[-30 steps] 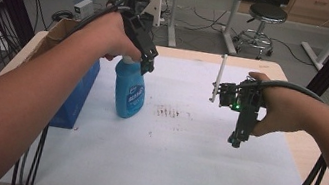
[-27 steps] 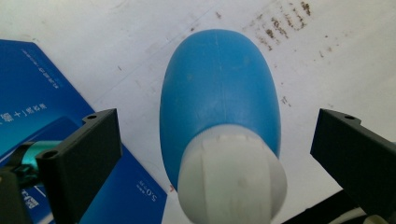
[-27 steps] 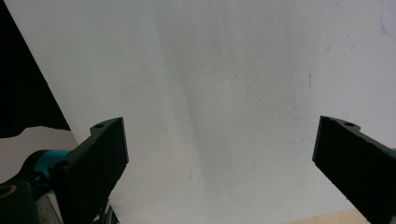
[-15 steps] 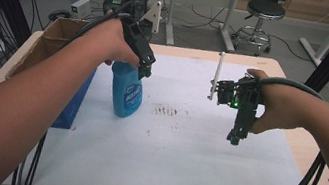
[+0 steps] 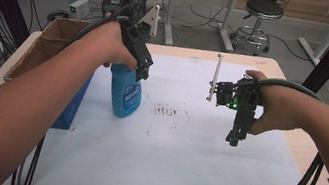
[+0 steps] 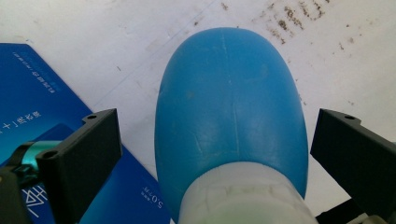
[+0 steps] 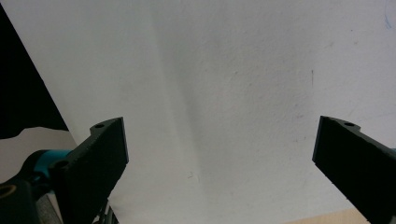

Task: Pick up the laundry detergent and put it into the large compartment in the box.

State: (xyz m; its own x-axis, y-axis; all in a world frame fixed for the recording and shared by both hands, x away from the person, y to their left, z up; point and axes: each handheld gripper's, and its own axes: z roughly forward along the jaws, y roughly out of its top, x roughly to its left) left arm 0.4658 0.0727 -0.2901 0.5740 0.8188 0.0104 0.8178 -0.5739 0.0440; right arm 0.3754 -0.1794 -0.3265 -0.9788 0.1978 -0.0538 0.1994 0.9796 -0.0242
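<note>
Bottle: a blue plastic spray bottle with a white collar (image 6: pixel 232 140) stands upright on the white paper sheet (image 5: pixel 183 151), directly between my left jaws.
Left gripper (image 6: pixel 212 154): my jaws are spread wide, one on each side of the bottle's shoulder, neither touching it.
Change: over the last second my left hand has sunk a little over the bottle top while the bottle itself has stayed put; I judge the grasp is about to close.
Right gripper (image 7: pixel 219 154): jaws spread, nothing between them, hanging over bare sheet well apart from the bottle.
Stain: a brown smear (image 5: pixel 165 110) lies just beyond the bottle.
Writing: the bottle's white label (image 5: pixel 130 98) is unreadable; the flat blue printed box (image 6: pixel 32 93) outside one jaw carries small white print I cannot make out.
</note>
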